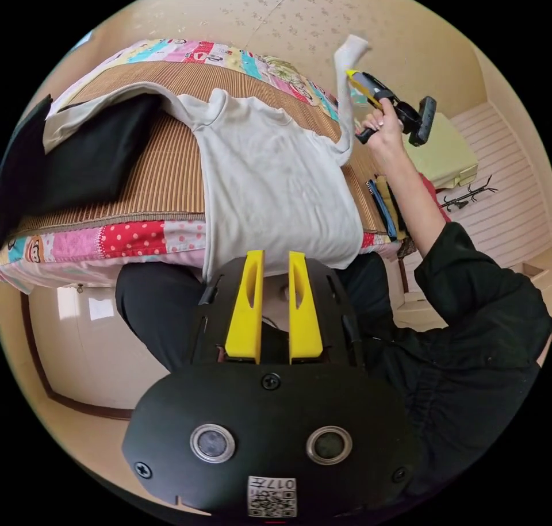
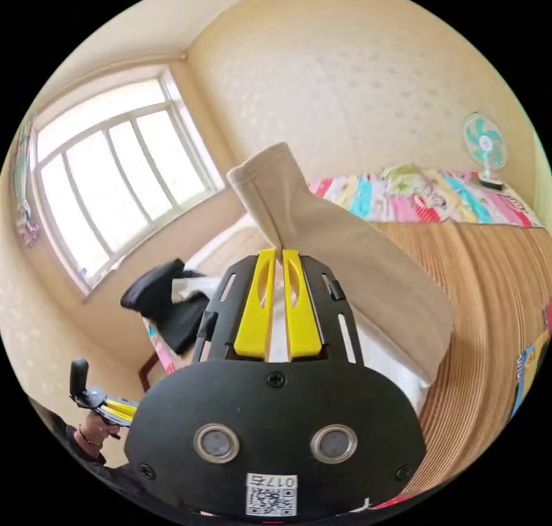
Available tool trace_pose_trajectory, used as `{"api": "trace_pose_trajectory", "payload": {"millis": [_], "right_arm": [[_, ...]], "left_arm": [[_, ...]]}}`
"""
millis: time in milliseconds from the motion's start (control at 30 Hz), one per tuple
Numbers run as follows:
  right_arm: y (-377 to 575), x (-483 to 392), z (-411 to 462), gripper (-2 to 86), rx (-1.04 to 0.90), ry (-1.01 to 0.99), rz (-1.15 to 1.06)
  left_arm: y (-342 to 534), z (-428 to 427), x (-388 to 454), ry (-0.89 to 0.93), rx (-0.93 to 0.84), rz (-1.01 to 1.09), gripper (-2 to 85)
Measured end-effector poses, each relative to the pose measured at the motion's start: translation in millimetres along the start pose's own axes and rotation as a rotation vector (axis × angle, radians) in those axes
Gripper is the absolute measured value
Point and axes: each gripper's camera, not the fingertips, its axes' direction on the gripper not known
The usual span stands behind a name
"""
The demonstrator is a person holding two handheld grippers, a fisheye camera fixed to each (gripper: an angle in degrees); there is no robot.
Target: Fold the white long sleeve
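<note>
The white long sleeve shirt [image 1: 270, 175] lies spread on a bed's bamboo mat [image 1: 167, 175], its hem hanging over the near edge. One sleeve [image 1: 344, 95] is lifted straight up off the bed, and my right gripper [image 1: 352, 76] is shut on it just below the cuff. In the right gripper view the jaws [image 2: 277, 253] pinch that sleeve [image 2: 345, 261], with the cuff sticking up above them. The other sleeve [image 1: 109, 98] trails left over dark clothes. My left gripper [image 1: 276, 254] hovers open just in front of the hem, with nothing between its jaws. It also appears low at the left [image 2: 118, 410] in the right gripper view.
Black garments [image 1: 86, 152] lie on the mat's left side. A patchwork quilt [image 1: 132, 238] covers the bed edge. The person in black [image 1: 460, 330] stands against the bed. A folded yellow-green cloth [image 1: 443, 152] and a coat stand [image 1: 468, 195] lie beyond. A fan [image 2: 486, 144] and a window [image 2: 109, 169] are behind.
</note>
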Motion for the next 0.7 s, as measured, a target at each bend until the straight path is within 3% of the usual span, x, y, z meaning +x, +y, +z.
{"api": "trace_pose_trajectory", "payload": {"millis": [67,100,133,167,233,400,467,567,700], "right_arm": [[60,-10,132,4.7,-0.495,0.022,-0.101],[79,-11,147,5.0,-0.549,0.054,-0.113],[102,-19,123,5.3,-0.338,0.050,-0.157],[113,-24,107,5.2,-0.283,0.060,-0.171],[122,-27,97,5.6,-0.365,0.092,-0.143],[184,-6,34,5.1,-0.178,0.188,-0.127],[212,45,33,3.8,-0.233,0.060,0.090],[232,94,28,2.2,-0.167,-0.144,0.276],[238,100,34,1.2,-0.171,-0.170,0.282]], "left_arm": [[-6,-10,-10,0.053,0.051,-0.035,8.7],[-9,-15,-14,0.070,0.066,-0.043,9.1],[-15,-29,-26,0.095,0.104,-0.066,9.9],[-21,-48,-42,0.104,0.158,-0.102,11.2],[-31,-79,-74,0.110,0.262,-0.170,12.3],[-74,-140,-193,0.163,0.556,-0.440,13.5],[-100,-149,-242,0.143,0.663,-0.596,13.8],[-123,-122,-293,0.185,0.712,-0.856,15.0],[-119,-76,-337,0.419,0.825,-1.071,13.6]]}}
